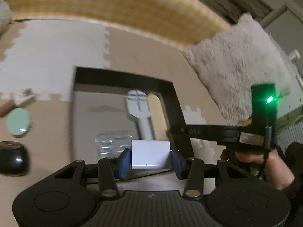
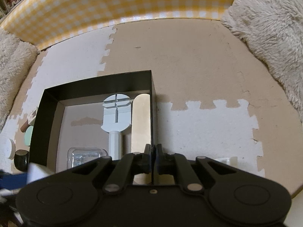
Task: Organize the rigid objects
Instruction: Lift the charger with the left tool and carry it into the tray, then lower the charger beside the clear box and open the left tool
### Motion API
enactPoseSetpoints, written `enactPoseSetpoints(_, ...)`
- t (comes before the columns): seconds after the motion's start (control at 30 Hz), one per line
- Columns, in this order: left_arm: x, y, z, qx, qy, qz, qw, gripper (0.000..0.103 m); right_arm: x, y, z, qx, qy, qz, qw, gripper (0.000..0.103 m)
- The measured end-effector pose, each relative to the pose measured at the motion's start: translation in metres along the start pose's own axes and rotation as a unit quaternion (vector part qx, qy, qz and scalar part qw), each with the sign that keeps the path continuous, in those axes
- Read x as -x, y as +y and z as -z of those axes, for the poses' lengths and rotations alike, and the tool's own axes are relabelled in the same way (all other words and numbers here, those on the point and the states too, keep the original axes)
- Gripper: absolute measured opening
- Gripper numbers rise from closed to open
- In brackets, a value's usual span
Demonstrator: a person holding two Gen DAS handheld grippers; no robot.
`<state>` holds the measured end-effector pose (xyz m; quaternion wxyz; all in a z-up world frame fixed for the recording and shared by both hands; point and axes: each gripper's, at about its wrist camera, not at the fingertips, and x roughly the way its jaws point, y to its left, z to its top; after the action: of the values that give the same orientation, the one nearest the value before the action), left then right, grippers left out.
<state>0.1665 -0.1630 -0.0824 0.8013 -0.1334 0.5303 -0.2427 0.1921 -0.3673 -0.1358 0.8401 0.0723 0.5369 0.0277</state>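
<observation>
Left gripper (image 1: 151,160) clamps a small white box (image 1: 150,155) between its blue pads, held above the near end of the black tray (image 2: 51,94). Right gripper (image 2: 153,154) is fully closed on the tray's right wall. In the tray ahead of it: a pale blue tool (image 2: 116,113), a beige strip (image 2: 142,121), a clear plastic case (image 2: 85,156). Mint disc (image 1: 18,122) lies left of the tray.
</observation>
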Motion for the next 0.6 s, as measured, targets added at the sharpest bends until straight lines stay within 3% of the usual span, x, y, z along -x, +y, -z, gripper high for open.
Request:
enactPoseSetpoints(0.43, -0.057, -0.012, 0.001, 0.023, 0.031, 0.003, 0.9993, 0.048, 0.0, -0.005, 0.0, -0.01, -0.001, -0.016, 1.0, 0.007)
enactPoseSetpoints(0.57, -0.063, -0.012, 0.002, 0.033, 0.041, 0.001, 0.9986, 0.066, 0.0, -0.005, 0.001, -0.014, -0.002, -0.018, 1.0, 0.007)
enactPoseSetpoints(0.6, -0.062, -0.012, 0.002, 0.03, 0.04, 0.0, 0.9988, 0.066, 0.0, -0.005, 0.001, -0.015, -0.002, -0.018, 1.0, 0.007)
